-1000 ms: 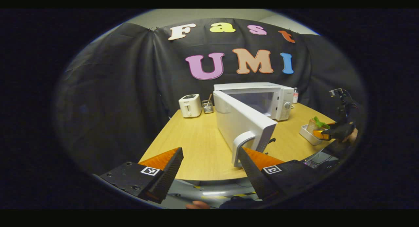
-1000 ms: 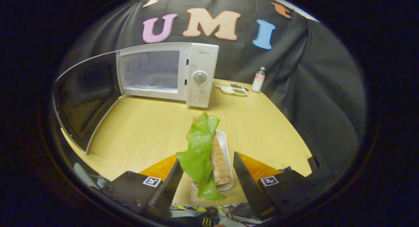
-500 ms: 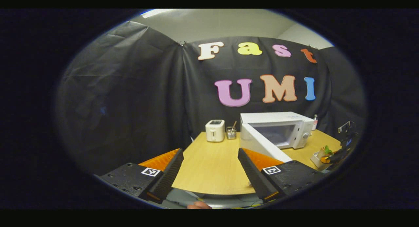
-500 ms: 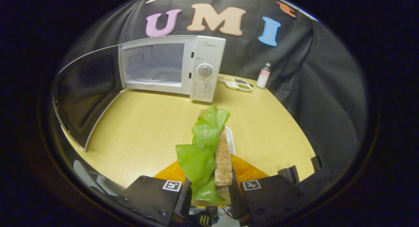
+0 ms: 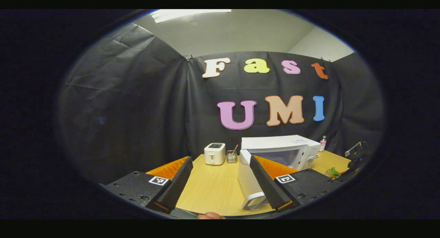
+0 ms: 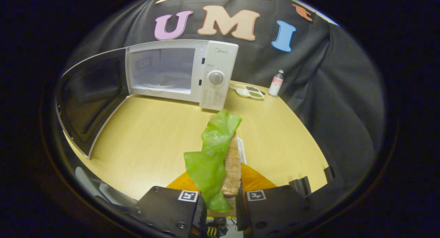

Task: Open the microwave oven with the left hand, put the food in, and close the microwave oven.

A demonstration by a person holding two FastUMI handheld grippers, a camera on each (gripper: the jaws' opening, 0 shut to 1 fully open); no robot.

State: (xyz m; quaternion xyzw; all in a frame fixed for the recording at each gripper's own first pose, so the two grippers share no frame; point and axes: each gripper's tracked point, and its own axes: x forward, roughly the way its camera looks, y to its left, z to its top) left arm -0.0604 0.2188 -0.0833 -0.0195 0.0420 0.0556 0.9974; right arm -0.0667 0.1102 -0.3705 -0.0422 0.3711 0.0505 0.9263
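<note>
The white microwave [image 6: 216, 76] stands at the back of the wooden table [image 6: 151, 142], its door [image 6: 92, 100] swung wide to the left and its cavity [image 6: 161, 71] bare. My right gripper [image 6: 220, 200] is shut on the food, a slice of bread [image 6: 233, 169] with a green lettuce leaf [image 6: 213, 152], just above a small white tray [image 6: 241, 150]. My left gripper [image 5: 220, 183] is open and holds nothing. It hangs back from the table's near edge, and the door [image 5: 245, 176] with its handle [image 5: 254, 200] sits beyond its right finger.
A white toaster [image 5: 215, 154] and a utensil holder [image 5: 232, 157] stand left of the microwave. To the microwave's right are a divided dish [image 6: 249, 91] and a small bottle [image 6: 276, 82]. Bare tabletop lies between the food and the microwave.
My right gripper has gone from open around the food to shut on it. My left gripper has drawn back from the door handle and tilted upward.
</note>
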